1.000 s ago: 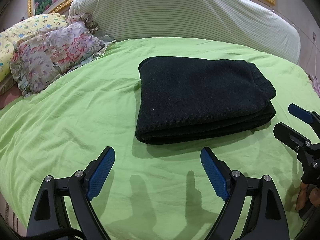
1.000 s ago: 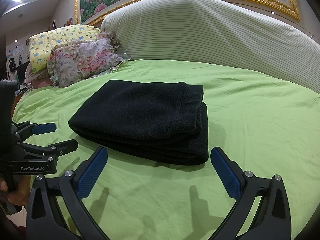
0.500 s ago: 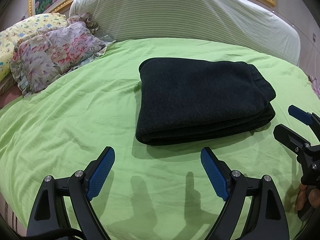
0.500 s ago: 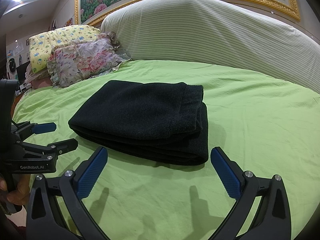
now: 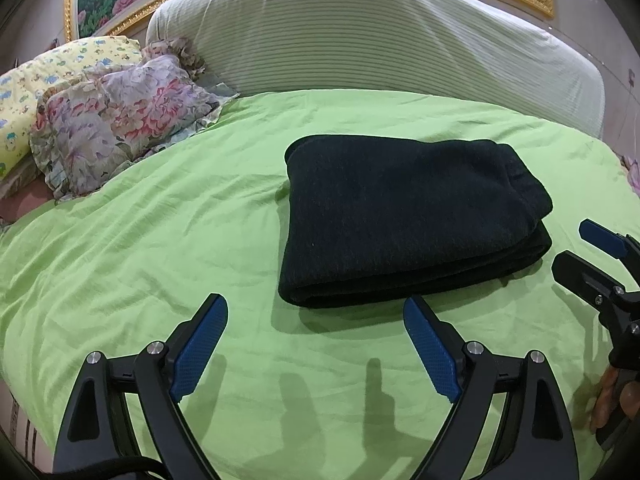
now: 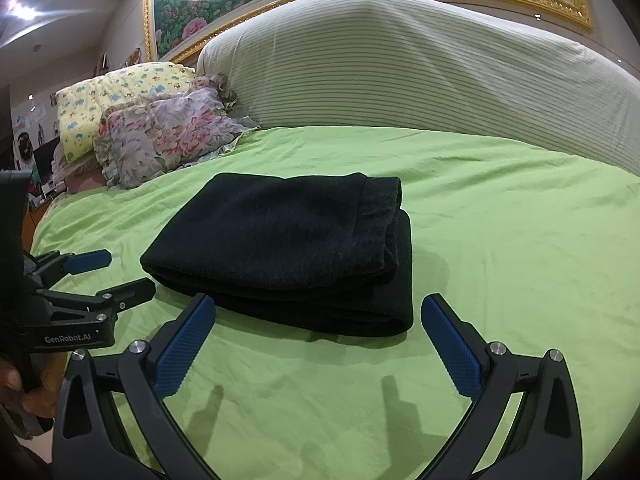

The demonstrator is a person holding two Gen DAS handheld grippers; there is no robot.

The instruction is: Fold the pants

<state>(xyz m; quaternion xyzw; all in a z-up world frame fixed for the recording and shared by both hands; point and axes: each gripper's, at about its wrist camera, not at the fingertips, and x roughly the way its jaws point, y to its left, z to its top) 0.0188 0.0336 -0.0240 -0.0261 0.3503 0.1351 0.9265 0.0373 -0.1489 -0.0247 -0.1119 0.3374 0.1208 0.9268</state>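
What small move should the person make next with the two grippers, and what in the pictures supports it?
Probably draw both back and stop. The black pants already lie as a compact layered stack on the green sheet, edges roughly aligned. The left gripper and right gripper are open, empty, short of the cloth.

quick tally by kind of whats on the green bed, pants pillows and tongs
folded black pants: 1
pillows: 2, floral pillow and yellow pillow
tongs: 2, left tongs and right tongs, both open
total: 5
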